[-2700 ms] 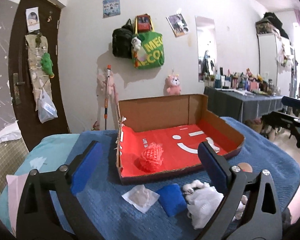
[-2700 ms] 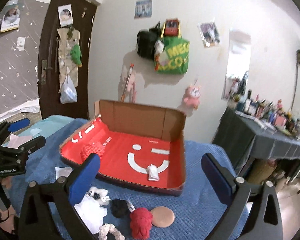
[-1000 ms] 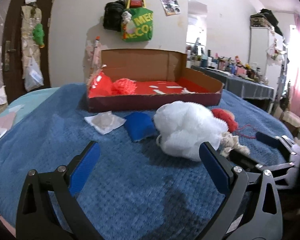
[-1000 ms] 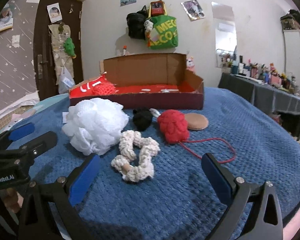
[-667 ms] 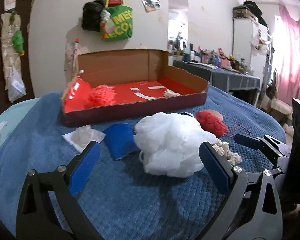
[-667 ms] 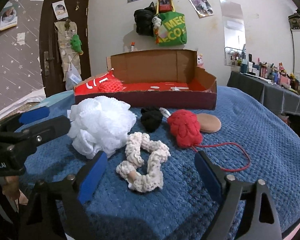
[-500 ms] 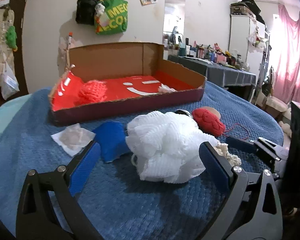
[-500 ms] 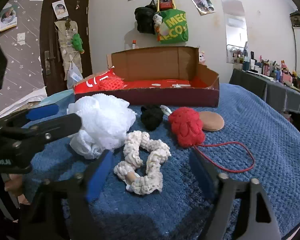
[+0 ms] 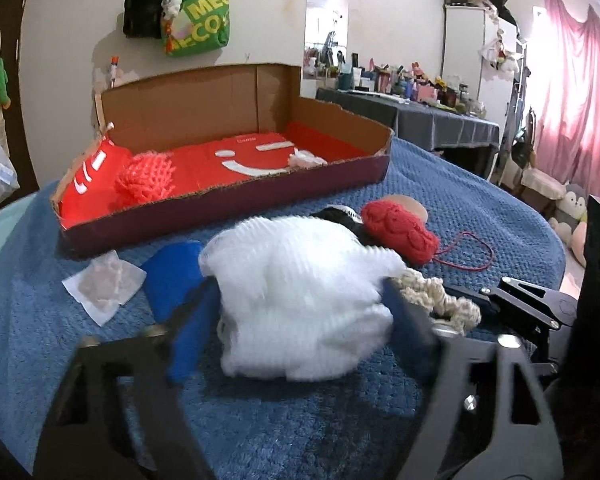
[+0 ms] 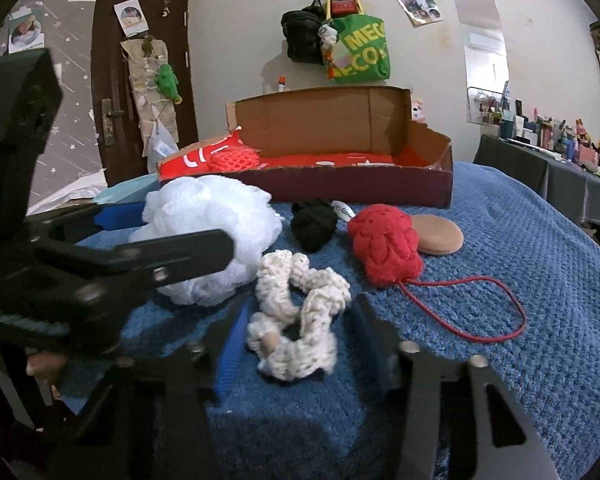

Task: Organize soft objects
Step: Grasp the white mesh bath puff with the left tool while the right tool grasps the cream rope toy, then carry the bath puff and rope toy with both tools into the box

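Left tool (image 9: pixel 300 320) is clamped around the white mesh puff (image 9: pixel 300 292), blue pads pressing its sides. Right tool (image 10: pixel 296 336) is closing on the cream crocheted scrunchie (image 10: pixel 296 312); can't tell if it's gripping yet. Both sit on the blue blanket (image 10: pixel 520 280), in front of the red-lined cardboard box (image 9: pixel 228 196). Red knit ball (image 10: pixel 384 248), black scrunchie (image 10: pixel 314 224) and tan round pad (image 10: pixel 440 236) lie just behind. An orange mesh puff (image 9: pixel 146 176) is inside the box, left end.

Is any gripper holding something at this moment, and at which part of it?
The left gripper closes on the white mesh puff at its two sides; the right gripper closes on the cream crochet scrunchie likewise. Firm contact cannot be told.
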`<state>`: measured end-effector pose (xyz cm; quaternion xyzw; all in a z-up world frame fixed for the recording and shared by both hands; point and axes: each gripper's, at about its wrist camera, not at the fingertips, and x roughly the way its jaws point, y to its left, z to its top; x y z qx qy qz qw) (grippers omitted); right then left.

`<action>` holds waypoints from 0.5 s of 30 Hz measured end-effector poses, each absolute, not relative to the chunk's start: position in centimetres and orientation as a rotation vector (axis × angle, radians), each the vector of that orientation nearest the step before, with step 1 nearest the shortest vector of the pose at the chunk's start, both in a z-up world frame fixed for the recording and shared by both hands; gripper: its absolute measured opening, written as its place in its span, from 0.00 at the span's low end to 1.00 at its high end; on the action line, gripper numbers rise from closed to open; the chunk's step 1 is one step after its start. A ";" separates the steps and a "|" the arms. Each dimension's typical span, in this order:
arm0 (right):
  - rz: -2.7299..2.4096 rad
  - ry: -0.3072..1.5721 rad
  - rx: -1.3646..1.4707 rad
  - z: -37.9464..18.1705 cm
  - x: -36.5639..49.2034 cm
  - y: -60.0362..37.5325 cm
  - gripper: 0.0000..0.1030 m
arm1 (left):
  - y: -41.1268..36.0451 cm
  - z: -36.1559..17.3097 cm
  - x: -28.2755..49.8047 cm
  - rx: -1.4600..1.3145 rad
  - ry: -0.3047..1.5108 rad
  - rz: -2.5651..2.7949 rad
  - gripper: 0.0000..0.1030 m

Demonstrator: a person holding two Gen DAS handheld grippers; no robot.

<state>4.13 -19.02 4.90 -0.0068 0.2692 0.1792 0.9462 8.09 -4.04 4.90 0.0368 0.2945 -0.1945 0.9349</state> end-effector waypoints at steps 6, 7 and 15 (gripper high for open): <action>0.384 0.538 0.026 5.0 3.9 -19.8 0.30 | -3.7 5.5 7.1 0.064 0.553 -0.375 0.47; 0.382 0.532 0.036 5.1 3.9 -20.1 0.30 | -3.5 5.6 7.0 0.055 0.551 -0.375 0.46; 0.359 0.476 0.048 7.2 4.1 -21.0 0.30 | -2.3 6.2 5.8 0.041 0.503 -0.356 0.42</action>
